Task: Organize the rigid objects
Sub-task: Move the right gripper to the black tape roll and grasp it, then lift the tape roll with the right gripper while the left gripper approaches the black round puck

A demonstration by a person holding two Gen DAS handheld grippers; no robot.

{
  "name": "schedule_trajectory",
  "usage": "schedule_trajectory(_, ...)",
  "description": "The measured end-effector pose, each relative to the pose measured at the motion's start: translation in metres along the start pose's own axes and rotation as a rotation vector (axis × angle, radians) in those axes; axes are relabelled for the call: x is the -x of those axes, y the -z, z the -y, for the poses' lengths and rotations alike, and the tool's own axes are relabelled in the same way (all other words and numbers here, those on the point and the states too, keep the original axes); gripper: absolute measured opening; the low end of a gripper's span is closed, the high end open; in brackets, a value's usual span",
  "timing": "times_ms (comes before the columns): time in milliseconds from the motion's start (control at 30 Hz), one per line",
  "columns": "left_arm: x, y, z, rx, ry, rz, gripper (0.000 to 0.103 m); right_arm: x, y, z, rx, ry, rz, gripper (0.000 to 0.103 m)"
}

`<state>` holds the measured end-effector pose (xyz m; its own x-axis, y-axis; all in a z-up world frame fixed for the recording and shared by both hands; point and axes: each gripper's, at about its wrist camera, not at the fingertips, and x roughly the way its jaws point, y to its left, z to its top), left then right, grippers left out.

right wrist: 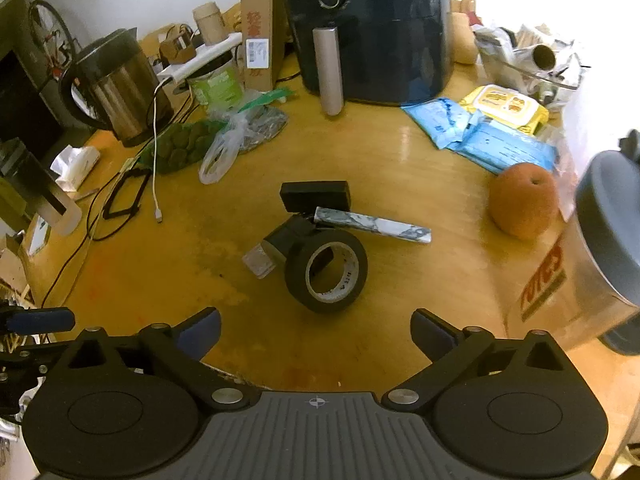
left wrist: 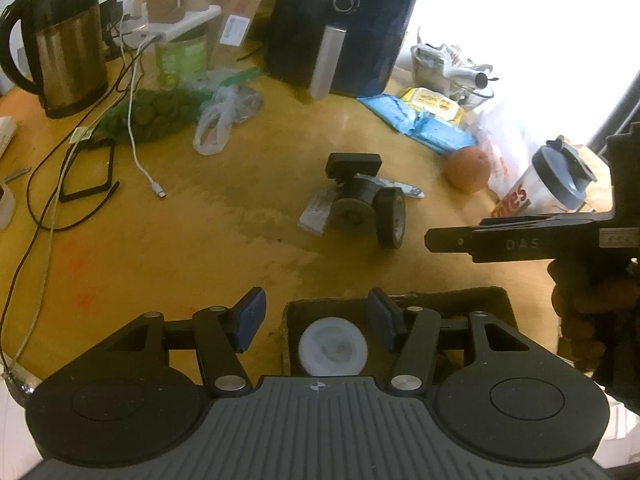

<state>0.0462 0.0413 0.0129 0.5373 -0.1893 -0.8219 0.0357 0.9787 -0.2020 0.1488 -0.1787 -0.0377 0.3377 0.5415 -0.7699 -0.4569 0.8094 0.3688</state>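
Note:
A black tape roll stands on edge mid-table, leaning on a black block. Behind them lie a black rectangular box and a marble-patterned bar; a clear plastic piece lies at the left. My right gripper is open wide just in front of the roll, with nothing between its fingers. My left gripper hovers open over a dark tray holding a white round lid; its pads touch neither. The same tape roll lies beyond the tray.
A wooden table carries an orange fruit, a shaker bottle, blue packets, a dark air fryer, a steel kettle, plastic bags and cables. A hand holds the right gripper.

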Motion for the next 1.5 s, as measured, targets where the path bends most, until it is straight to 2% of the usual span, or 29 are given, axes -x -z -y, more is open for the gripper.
schedule_trajectory(133,0.001,-0.001,-0.007,0.016,-0.011,0.002,0.055,-0.013,-0.003,-0.001,0.019,-0.012,-0.012,0.090)
schedule_trajectory(400,0.001,0.001,-0.016,0.040,-0.016,-0.007,0.055,-0.036,-0.011,-0.002,0.060,-0.035,-0.025,0.066)
schedule_trajectory(600,0.004,0.002,-0.027,0.074,-0.026,0.003,0.055,-0.052,-0.020,-0.003,0.066,-0.069,-0.025,0.055)
schedule_trajectory(800,0.006,0.007,-0.037,0.108,-0.033,0.003,0.055,-0.070,-0.025,0.010,-0.058,-0.112,-0.036,0.041)
schedule_trajectory(933,0.007,0.010,-0.044,0.130,-0.039,0.001,0.055,-0.079,-0.027,0.019,-0.145,-0.126,-0.036,0.034)
schedule_trajectory(1033,0.009,0.012,-0.047,0.139,-0.043,0.003,0.055,-0.085,-0.026,0.027,-0.222,-0.168,-0.034,0.032)
schedule_trajectory(1100,0.009,0.012,-0.047,0.141,-0.041,0.005,0.055,-0.089,-0.025,0.030,-0.270,-0.197,-0.033,0.024)
schedule_trajectory(1200,0.010,0.012,-0.046,0.131,-0.037,0.007,0.055,-0.088,-0.025,0.031,-0.310,-0.201,-0.032,0.023)
schedule_trajectory(1500,0.008,0.004,-0.033,0.069,-0.016,0.015,0.055,-0.060,-0.032,0.023,-0.238,-0.125,0.017,0.020)
